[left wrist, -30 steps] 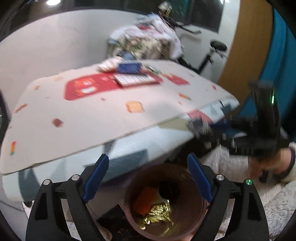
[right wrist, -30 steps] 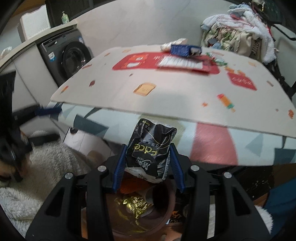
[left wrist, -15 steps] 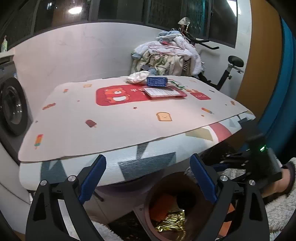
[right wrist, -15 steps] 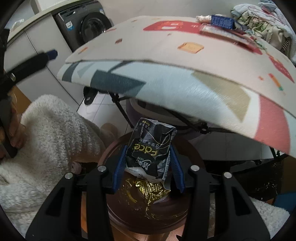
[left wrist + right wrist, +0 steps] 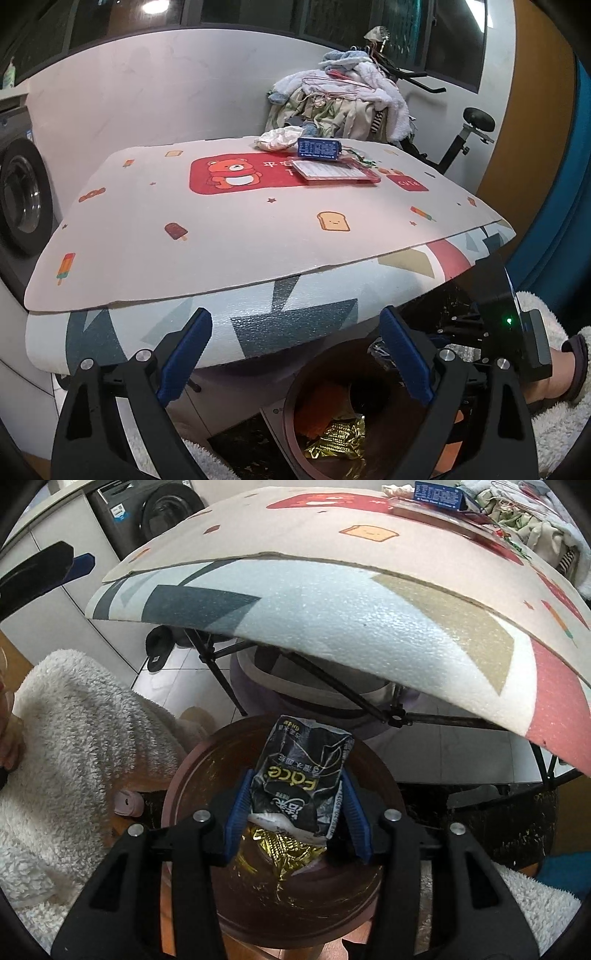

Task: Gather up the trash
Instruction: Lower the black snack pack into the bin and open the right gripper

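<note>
Under the table edge (image 5: 258,310), seen from the left gripper (image 5: 295,354), a round brown bin (image 5: 369,354) sits on the floor. Its blue fingers (image 5: 184,354) stand wide apart with nothing between them. Gold foil (image 5: 340,439) and something orange (image 5: 317,410) lie inside the bin. The right gripper (image 5: 509,332) shows at the far side, above the bin. On the table sit a blue box (image 5: 318,149) and a red tray (image 5: 334,172).

Over the bin (image 5: 199,775), from the right gripper (image 5: 295,808), a crumpled black wrapper (image 5: 299,779) stands between the blue fingers (image 5: 238,808). The jaws are opening, and the wrapper is between them, just above the gold foil (image 5: 280,849). A fluffy white sleeve (image 5: 74,738) is beside the bin.
</note>
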A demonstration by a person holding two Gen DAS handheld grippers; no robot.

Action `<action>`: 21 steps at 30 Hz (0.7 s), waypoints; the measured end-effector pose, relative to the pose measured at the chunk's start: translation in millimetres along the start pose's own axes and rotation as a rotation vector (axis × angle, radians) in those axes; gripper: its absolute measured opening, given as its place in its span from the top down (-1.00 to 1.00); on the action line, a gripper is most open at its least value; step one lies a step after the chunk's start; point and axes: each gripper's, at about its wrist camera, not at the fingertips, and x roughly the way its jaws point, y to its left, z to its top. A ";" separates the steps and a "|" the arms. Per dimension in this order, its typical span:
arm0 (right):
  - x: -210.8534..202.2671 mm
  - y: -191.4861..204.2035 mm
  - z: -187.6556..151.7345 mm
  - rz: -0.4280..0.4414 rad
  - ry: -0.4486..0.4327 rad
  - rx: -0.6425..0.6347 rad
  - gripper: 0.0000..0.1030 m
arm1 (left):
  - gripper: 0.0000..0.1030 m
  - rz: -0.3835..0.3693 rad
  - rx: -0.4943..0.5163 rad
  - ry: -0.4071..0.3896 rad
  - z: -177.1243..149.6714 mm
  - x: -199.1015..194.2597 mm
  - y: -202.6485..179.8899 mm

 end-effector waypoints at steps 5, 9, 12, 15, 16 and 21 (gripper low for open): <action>-12.3 -5.3 0.6 -0.034 -0.060 0.022 -0.88 | -0.74 0.003 -0.007 0.005 -0.2 0.7 2.0; -26.5 -10.0 2.3 -0.041 -0.105 0.045 -0.89 | -0.75 0.013 -0.004 0.007 -0.3 0.7 1.6; -38.9 -14.9 3.8 -0.056 -0.158 0.066 -0.89 | -0.79 0.024 -0.012 0.008 0.2 1.6 3.1; -48.1 -22.1 5.7 -0.059 -0.193 0.100 -0.89 | -0.79 0.031 -0.022 0.006 0.8 1.7 4.9; -49.0 -24.8 5.5 -0.060 -0.198 0.116 -0.89 | -0.79 0.034 -0.026 0.006 0.8 1.8 5.7; -52.5 -33.0 6.1 -0.070 -0.210 0.164 -0.89 | -0.79 0.043 -0.043 0.012 0.4 2.9 9.1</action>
